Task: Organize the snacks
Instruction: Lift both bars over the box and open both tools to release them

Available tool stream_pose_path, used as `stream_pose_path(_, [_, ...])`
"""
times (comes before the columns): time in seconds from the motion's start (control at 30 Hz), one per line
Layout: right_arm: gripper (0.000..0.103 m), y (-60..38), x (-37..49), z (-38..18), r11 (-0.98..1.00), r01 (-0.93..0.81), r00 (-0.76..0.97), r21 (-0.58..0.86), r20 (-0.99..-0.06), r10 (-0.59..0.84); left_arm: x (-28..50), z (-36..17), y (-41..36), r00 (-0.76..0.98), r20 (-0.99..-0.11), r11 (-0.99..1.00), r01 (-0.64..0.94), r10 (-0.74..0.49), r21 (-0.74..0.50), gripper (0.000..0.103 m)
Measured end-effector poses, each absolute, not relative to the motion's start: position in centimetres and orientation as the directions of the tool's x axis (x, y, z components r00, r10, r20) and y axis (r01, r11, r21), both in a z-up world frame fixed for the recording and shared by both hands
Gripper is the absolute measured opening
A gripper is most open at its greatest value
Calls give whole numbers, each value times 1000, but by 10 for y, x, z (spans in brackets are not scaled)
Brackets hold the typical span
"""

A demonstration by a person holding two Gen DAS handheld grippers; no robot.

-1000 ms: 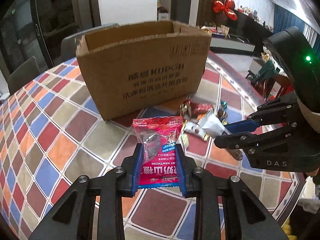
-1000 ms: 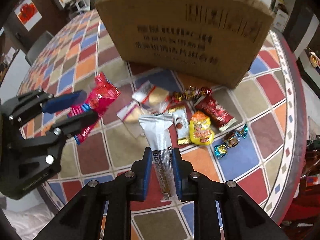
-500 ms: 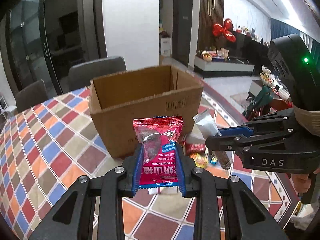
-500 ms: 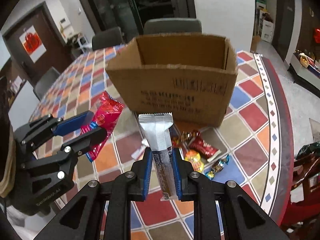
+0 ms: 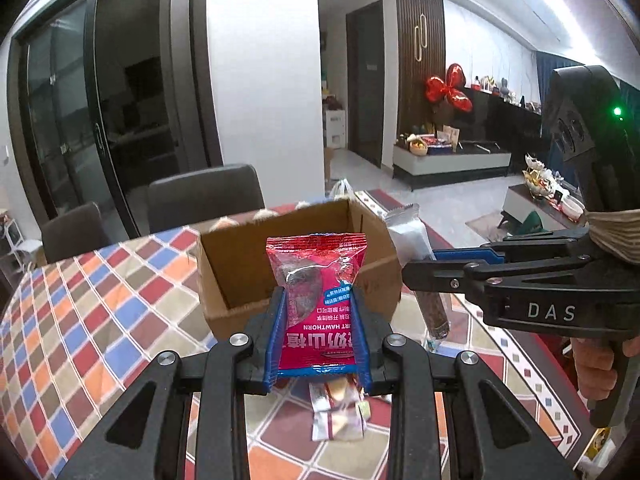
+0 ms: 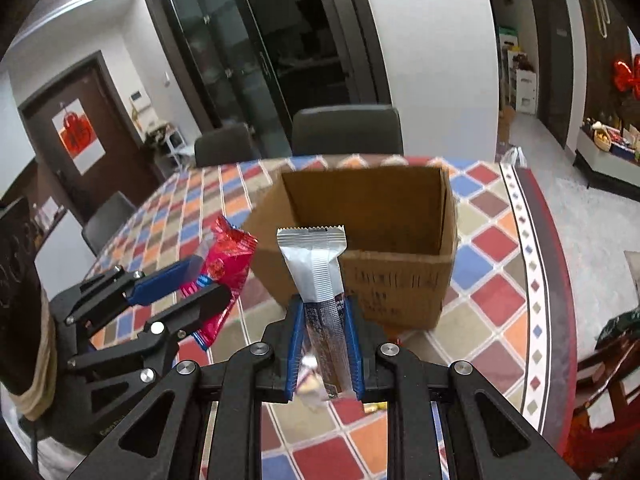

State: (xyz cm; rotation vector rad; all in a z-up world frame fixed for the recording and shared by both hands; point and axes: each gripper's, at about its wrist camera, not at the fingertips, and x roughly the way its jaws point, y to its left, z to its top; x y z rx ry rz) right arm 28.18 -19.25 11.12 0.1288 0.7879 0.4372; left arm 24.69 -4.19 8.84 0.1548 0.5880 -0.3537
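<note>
My left gripper (image 5: 319, 334) is shut on a red hawthorn snack packet (image 5: 316, 292) and holds it up in front of the open cardboard box (image 5: 240, 272). My right gripper (image 6: 323, 346) is shut on a silver and brown snack bar (image 6: 318, 276), raised just before the box (image 6: 400, 280). The right gripper (image 5: 424, 264) with the bar (image 5: 408, 236) shows at the right of the left wrist view. The left gripper (image 6: 200, 280) with the red packet (image 6: 224, 264) shows at the left of the right wrist view. A few loose snacks (image 5: 340, 420) lie on the table below.
The round table (image 6: 500, 300) has a colourful diamond-pattern cloth. Dark chairs (image 6: 346, 130) stand behind the table's far side. The table's red edge (image 6: 560, 320) curves along the right.
Both grippers have risen with their snacks, from low over the table to above the box's front rim. The box interior has come into view.
</note>
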Motion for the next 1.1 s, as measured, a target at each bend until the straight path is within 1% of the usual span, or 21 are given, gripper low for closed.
stream_pose_path(0.17, [21, -197, 295, 130, 904, -327, 662, 277, -615, 428, 263, 107, -44, 800, -536, 931, 359, -270, 67, 30])
stream_pose_path(0.47, [21, -198, 329, 156, 906, -325, 707, 272, -566, 424, 302, 121, -40, 805, -536, 940, 335, -254, 57, 30])
stream_pose_path(0.77, [21, -194, 367, 152, 915, -297, 699, 273, -591, 403, 343, 110, -35, 789, -563, 951, 310, -246, 18, 30])
stream_pose_path(1.0, [21, -186, 386, 134, 935, -282, 673, 215, -650, 352, 362, 92, -37, 753, -616, 954, 301, -232, 9, 30])
stream_pose_path(1.1, [21, -185, 392, 128, 938, -277, 662, 208, -666, 343, 373, 89, -38, 723, -647, 953, 301, -241, -19, 31])
